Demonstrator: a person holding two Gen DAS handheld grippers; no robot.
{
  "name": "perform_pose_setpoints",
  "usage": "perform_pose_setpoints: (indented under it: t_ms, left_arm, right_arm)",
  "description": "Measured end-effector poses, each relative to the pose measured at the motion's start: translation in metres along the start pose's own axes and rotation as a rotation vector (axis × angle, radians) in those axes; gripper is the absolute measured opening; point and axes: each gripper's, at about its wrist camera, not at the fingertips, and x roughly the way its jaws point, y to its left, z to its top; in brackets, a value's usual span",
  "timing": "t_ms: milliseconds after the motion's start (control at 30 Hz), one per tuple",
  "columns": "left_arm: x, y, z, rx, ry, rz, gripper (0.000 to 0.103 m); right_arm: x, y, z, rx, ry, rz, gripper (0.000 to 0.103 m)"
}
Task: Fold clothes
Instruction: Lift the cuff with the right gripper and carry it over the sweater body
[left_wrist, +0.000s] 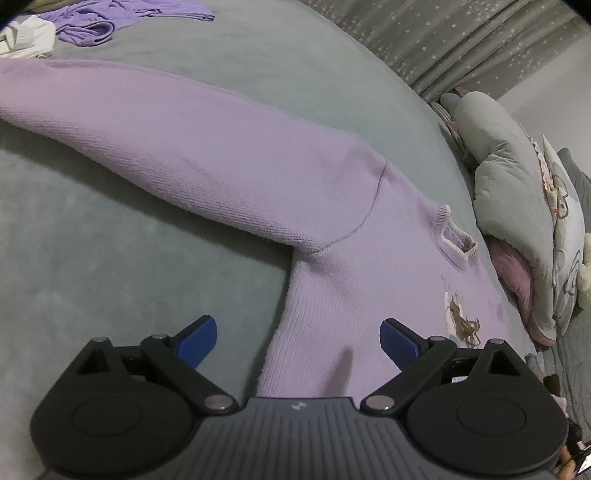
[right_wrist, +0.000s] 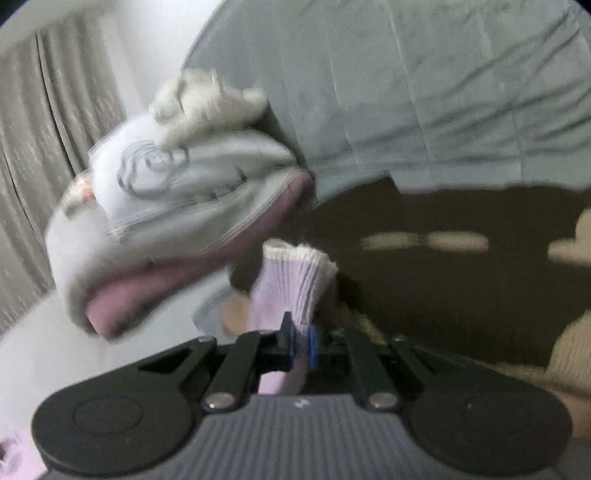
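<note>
A lilac knit sweater (left_wrist: 258, 177) lies spread on the grey bed, one sleeve stretched toward the upper left and its cream-edged collar (left_wrist: 456, 245) at the right. My left gripper (left_wrist: 297, 341) hovers open just above the sweater's side edge, blue pads apart, holding nothing. In the blurred right wrist view, my right gripper (right_wrist: 301, 341) is shut on the ribbed lilac cuff (right_wrist: 291, 280) of the sweater, whose cream-tipped end sticks up past the fingers.
A purple garment (left_wrist: 107, 18) and a white one (left_wrist: 26, 37) lie bunched at the bed's far left. Folded grey and pink bedding with a plush toy (right_wrist: 177, 192) is piled by the pillows (left_wrist: 517, 206). Star-patterned curtains (left_wrist: 461, 40) hang behind.
</note>
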Motion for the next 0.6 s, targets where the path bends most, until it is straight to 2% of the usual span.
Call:
perform_pose_setpoints:
  t_ms: [100, 167, 300, 500, 600]
  left_arm:
    - [0.0, 0.0, 0.0, -0.007, 0.0, -0.002, 0.095]
    - [0.0, 0.0, 0.0, -0.012, 0.0, -0.003, 0.095]
    - [0.0, 0.0, 0.0, -0.021, 0.0, -0.006, 0.095]
    - [-0.001, 0.0, -0.001, -0.031, 0.002, -0.01, 0.095]
    - [-0.002, 0.001, -0.001, -0.02, 0.005, -0.011, 0.095]
  right_arm:
    - [-0.015, 0.002, 0.008, 0.033, -0.044, 0.059, 0.007]
    - [-0.032, 0.006, 0.015, 0.026, -0.101, 0.102, 0.007]
    - [-0.051, 0.017, 0.023, 0.023, -0.151, 0.18, 0.008]
    - [-0.057, 0.0, 0.031, 0.192, -0.158, 0.238, 0.008]
    - [-0.045, -0.004, 0.033, 0.159, -0.155, 0.197, 0.008]
